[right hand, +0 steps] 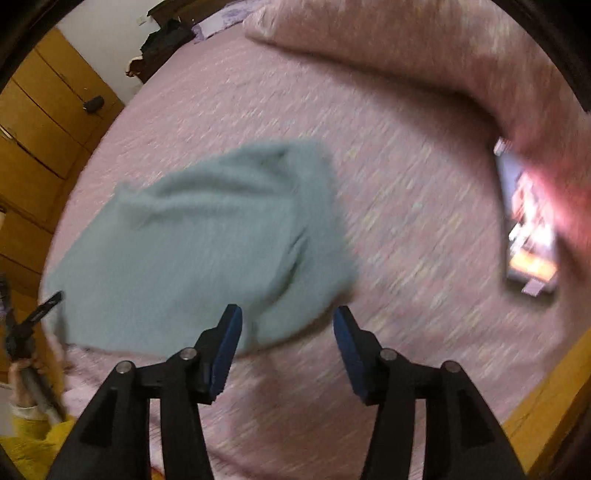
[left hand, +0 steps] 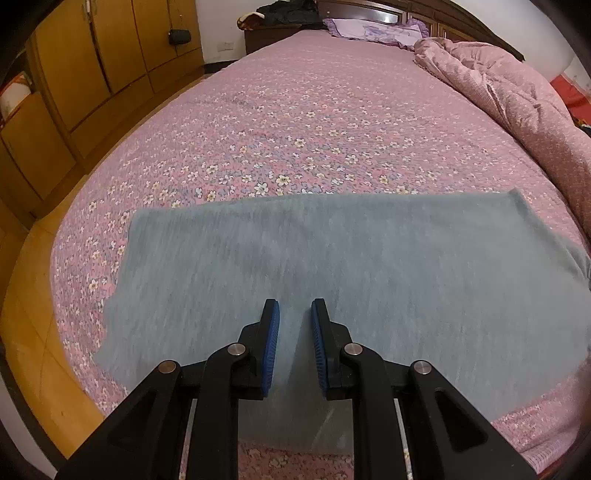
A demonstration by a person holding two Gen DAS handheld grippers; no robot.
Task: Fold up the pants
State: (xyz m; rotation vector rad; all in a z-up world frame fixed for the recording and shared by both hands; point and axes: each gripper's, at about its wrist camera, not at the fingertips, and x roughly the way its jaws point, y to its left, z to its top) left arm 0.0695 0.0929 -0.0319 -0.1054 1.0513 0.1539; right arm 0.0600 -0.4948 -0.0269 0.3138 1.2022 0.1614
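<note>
The grey-blue pants [left hand: 332, 266] lie flat as a wide rectangle on the pink flowered bed sheet [left hand: 314, 122]. My left gripper [left hand: 294, 314] hovers over the pants' near part, jaws a little apart with nothing between them. In the blurred right wrist view the pants [right hand: 199, 247] lie left of centre with some wrinkles. My right gripper [right hand: 287, 319] is open and empty, above the pants' near right edge. The left gripper [right hand: 33, 321] shows at the far left of that view, held in a hand.
A bunched pink quilt [left hand: 517, 96] lies along the bed's right side. A lit phone [right hand: 528, 229] lies on the sheet to the right. Wooden wardrobes [left hand: 92, 66] stand on the left. Pillows [left hand: 369, 29] and dark clothes [left hand: 288, 13] are at the bed's head.
</note>
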